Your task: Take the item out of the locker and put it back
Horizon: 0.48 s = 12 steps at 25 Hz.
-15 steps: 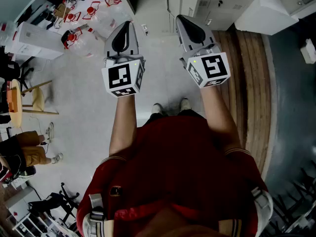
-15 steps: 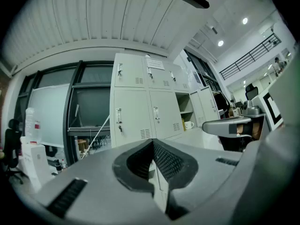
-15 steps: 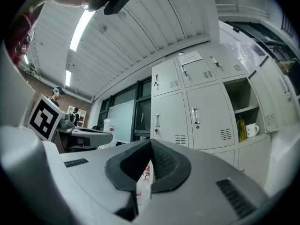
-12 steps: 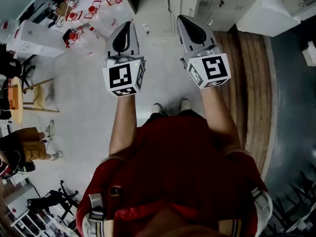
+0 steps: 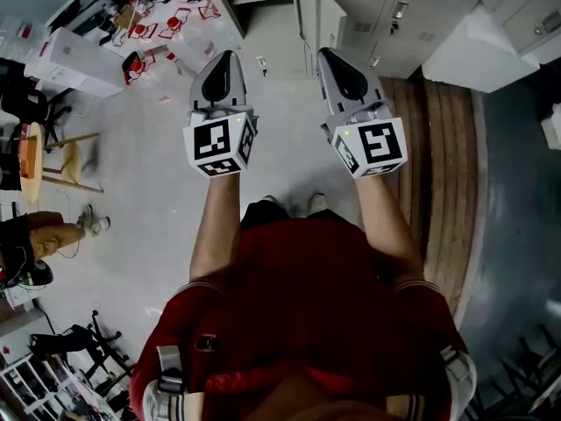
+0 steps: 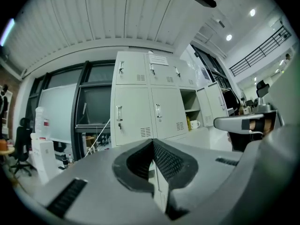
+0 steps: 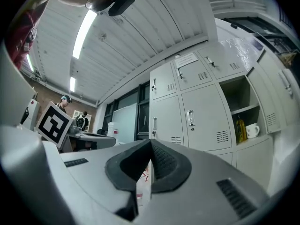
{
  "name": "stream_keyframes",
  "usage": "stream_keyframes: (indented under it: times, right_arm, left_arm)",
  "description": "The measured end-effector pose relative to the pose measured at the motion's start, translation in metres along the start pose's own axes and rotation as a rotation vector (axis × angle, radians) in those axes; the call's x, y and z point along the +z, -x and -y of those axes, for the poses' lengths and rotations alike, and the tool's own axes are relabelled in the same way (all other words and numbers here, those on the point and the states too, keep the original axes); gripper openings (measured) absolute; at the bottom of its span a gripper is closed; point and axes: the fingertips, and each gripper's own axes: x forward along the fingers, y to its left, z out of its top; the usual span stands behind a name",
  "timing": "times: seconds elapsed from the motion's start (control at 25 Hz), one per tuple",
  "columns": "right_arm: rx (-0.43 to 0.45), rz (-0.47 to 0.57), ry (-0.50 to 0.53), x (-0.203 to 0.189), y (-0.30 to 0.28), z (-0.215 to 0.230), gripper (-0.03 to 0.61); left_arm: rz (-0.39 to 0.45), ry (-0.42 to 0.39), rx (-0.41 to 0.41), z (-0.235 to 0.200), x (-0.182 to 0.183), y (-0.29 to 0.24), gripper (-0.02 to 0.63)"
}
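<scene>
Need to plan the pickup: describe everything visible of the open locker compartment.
The open locker compartment is a pale grey metal bay, standing open beside closed doors with handles and vents. A shelf splits it. The upper part looks bare. The lower part holds a yellowish bottle and a white mug, upright, side by side.

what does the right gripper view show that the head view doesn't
Only the right gripper view: ceiling light strips, a paper notice on a top locker door. Only the head view: the person's red shirt, shoes, the wooden floor strip. Both: the grey lockers and the left claw with its marker cube.
</scene>
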Motion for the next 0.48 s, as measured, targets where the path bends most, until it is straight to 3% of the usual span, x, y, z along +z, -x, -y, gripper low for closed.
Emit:
stream_keyframes:
  times: [0.24,0.48]
  right_arm:
    - [0.038,-0.009,-0.008,-0.004,-0.001,0.007,-0.002]
    - [0.057,-0.024,-0.001,-0.007,-0.020,0.003,-0.002]
  left_arm:
    - [-0.016,-0.003,0.009,0.017,-0.006,-0.009,0.006]
    - [-0.016,0.002,0.018,0.006,-0.010,-0.024,0.006]
